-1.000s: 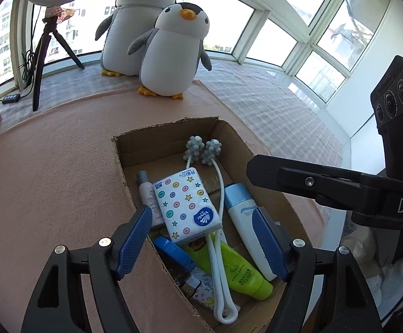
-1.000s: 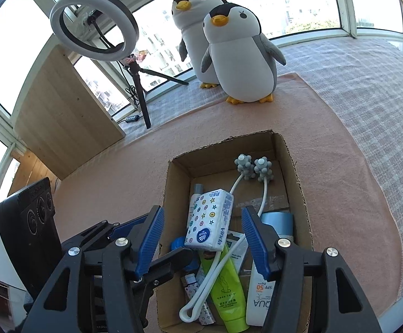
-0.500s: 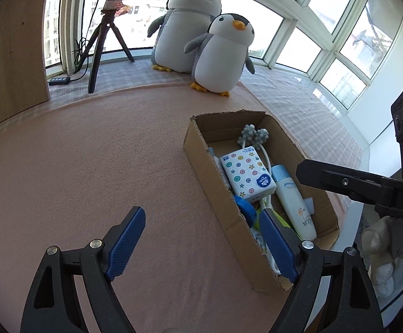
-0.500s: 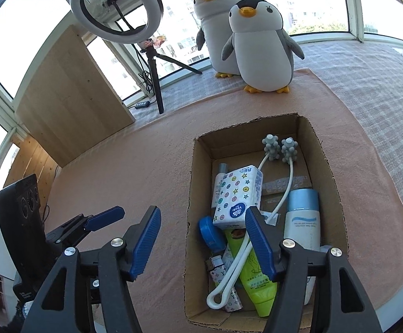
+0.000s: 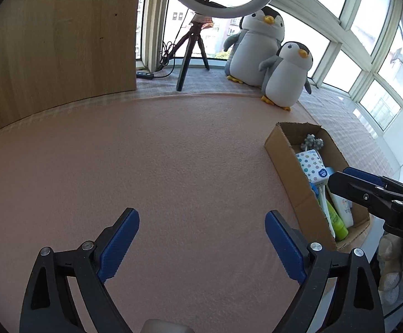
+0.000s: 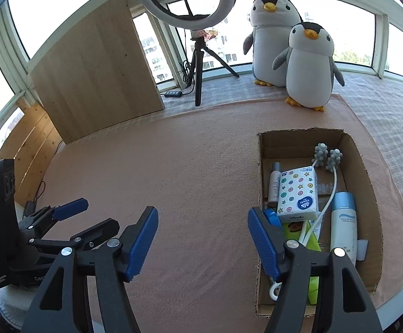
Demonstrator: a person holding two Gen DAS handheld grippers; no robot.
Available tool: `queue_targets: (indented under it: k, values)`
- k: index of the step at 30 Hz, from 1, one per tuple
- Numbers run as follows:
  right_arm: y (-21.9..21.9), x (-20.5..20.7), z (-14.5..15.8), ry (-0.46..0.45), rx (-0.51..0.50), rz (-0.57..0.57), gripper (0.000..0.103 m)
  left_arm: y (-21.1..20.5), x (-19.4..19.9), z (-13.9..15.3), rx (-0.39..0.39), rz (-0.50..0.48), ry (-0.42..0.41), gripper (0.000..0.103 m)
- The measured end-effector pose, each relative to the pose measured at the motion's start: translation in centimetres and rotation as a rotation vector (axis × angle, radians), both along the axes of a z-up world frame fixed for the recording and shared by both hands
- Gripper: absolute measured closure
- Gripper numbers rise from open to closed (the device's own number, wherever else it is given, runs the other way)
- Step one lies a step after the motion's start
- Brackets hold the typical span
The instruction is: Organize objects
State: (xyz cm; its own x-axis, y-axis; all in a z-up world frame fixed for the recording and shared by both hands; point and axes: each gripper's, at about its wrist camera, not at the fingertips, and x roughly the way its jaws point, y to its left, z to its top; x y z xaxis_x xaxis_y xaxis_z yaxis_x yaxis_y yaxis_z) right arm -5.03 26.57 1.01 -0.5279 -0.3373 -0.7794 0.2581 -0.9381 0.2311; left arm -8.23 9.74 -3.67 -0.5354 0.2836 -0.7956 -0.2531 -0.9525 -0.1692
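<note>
A cardboard box [image 6: 367, 183] [image 5: 280, 145] lies on the pink mat at the right. Inside it are a star-patterned tissue pack [image 6: 298, 193] [image 5: 312, 165], a white and blue sunscreen bottle [image 6: 342, 223], a green tube [image 6: 312, 285] [image 5: 337, 220], a white massager with grey knobs [image 6: 327, 155], a small bottle [image 6: 274, 180] and a blue cap [image 6: 272, 216]. My right gripper [image 6: 202, 238] stands open just left of the box, nothing between its fingers. My left gripper [image 5: 201, 242] is open over bare mat, well left of the box. The right gripper's finger [image 5: 367, 186] crosses the left wrist view.
Two plush penguins [image 6: 309, 66] [image 5: 256, 47] stand at the mat's far edge. A ring light on a tripod [image 6: 198, 63] [image 5: 193, 44] and a wooden panel [image 6: 96, 72] [image 5: 57, 41] rise behind. The pink mat [image 5: 146, 166] spreads wide to the left of the box.
Both grippers have pulled back and swung left, away from over the box; the box now sits to the right in both views. Both stayed open and empty.
</note>
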Motion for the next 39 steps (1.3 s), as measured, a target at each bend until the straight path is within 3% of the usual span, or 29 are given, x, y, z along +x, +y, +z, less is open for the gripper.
queue_targets:
  k: [8,16,39]
  values:
    - [-4.9,1.1,-0.8,0.014,0.054,0.059,0.039,-5.7,1.9,1.0,-0.026,0.104,0.031,0.006]
    - [-7.5,2.3,-1.9,-0.001,0.063,0.101,0.039,-9.4,3.3,0.3,-0.017,0.154,0.005,0.004]
    - [-8.7,3.2,-2.9,-0.023,0.076,0.110,0.039,-11.0,4.1,-0.8,-0.045,0.208,-0.015,0.004]
